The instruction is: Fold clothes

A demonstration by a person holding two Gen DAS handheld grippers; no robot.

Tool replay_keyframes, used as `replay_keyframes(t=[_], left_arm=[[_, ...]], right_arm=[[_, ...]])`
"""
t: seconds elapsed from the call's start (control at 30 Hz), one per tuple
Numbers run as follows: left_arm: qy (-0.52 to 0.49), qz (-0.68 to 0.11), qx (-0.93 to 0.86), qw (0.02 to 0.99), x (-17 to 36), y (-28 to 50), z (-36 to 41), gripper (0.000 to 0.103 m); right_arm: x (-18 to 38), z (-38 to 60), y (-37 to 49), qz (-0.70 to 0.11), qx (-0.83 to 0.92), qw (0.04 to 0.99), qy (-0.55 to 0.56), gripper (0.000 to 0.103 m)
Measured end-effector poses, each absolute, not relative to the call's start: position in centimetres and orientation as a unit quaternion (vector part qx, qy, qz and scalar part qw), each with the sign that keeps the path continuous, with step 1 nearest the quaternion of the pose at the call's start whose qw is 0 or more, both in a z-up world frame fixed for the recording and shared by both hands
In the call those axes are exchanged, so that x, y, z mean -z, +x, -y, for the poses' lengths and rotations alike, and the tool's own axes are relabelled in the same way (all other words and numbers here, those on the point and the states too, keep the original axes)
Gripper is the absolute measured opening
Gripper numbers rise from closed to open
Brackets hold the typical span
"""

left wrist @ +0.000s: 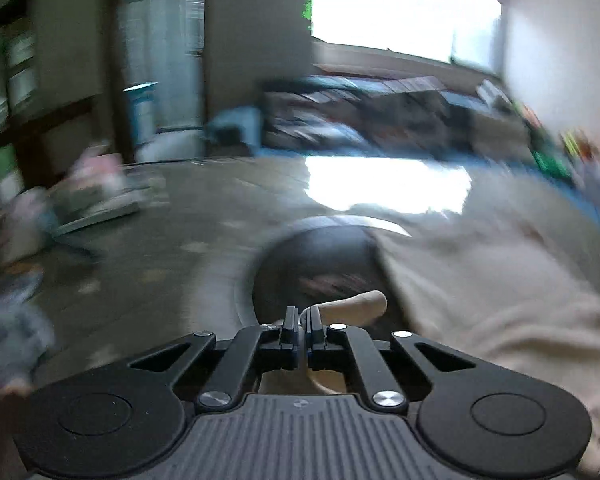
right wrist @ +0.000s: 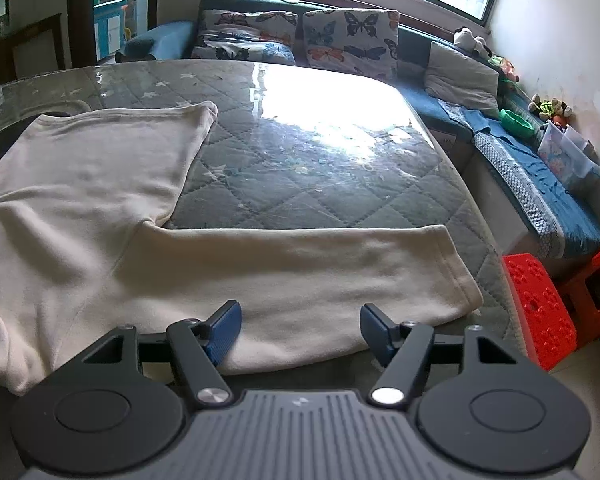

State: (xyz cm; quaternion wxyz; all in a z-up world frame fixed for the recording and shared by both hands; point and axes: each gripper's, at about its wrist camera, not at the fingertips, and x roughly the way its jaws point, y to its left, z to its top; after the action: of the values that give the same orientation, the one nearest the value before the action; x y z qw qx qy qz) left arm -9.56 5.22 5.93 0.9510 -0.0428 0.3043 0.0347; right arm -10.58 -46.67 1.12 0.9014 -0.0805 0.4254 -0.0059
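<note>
A cream garment (right wrist: 112, 216) lies spread on the glass-topped quilted table (right wrist: 320, 152), one sleeve (right wrist: 340, 264) stretched toward the right edge. My right gripper (right wrist: 300, 330) stands open just above the near hem of that sleeve, blue pads (right wrist: 224, 332) wide apart and nothing between them. In the blurred left wrist view my left gripper (left wrist: 303, 324) is shut on a fold of the same cream garment (left wrist: 500, 280), a small roll of cloth (left wrist: 356, 304) poking out past the fingertips. A dark round shape (left wrist: 316, 268) sits behind it.
A sofa with butterfly cushions (right wrist: 348, 36) and a blue-covered bench with toys (right wrist: 532, 120) run along the far and right sides. A red plastic stool (right wrist: 540, 308) stands by the table's right corner. Blurred clutter (left wrist: 92, 192) lies on the table's left part.
</note>
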Motion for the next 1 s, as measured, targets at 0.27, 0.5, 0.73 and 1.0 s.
replay_keyframes(t=[0.27, 0.5, 0.73, 1.0], left_arm=[[-0.082, -0.335, -0.1, 0.933, -4.7, -13.1, -9.8, 0.002], [-0.077, -0.36, -0.108, 0.924, -3.6, -14.2, -10.7, 0.007], [-0.057, -0.363, -0.13, 0.921, -3.2, -11.5, -10.1, 0.045], [0.005, -0.362, -0.145, 0.921, -2.2, -10.3, -9.3, 0.0]], right_arm=[[-2.1, 45.3, -11.5, -0.418, -0.019, 0.903, -0.102, 0.068], [-3.6, 39.3, -15.0, -0.395, -0.17, 0.89, -0.15, 0.066], [-3.2, 33.4, -17.0, -0.393, -0.272, 0.856, -0.197, 0.046], [-2.6, 32.1, -17.7, -0.399, -0.279, 0.851, -0.198, 0.008]])
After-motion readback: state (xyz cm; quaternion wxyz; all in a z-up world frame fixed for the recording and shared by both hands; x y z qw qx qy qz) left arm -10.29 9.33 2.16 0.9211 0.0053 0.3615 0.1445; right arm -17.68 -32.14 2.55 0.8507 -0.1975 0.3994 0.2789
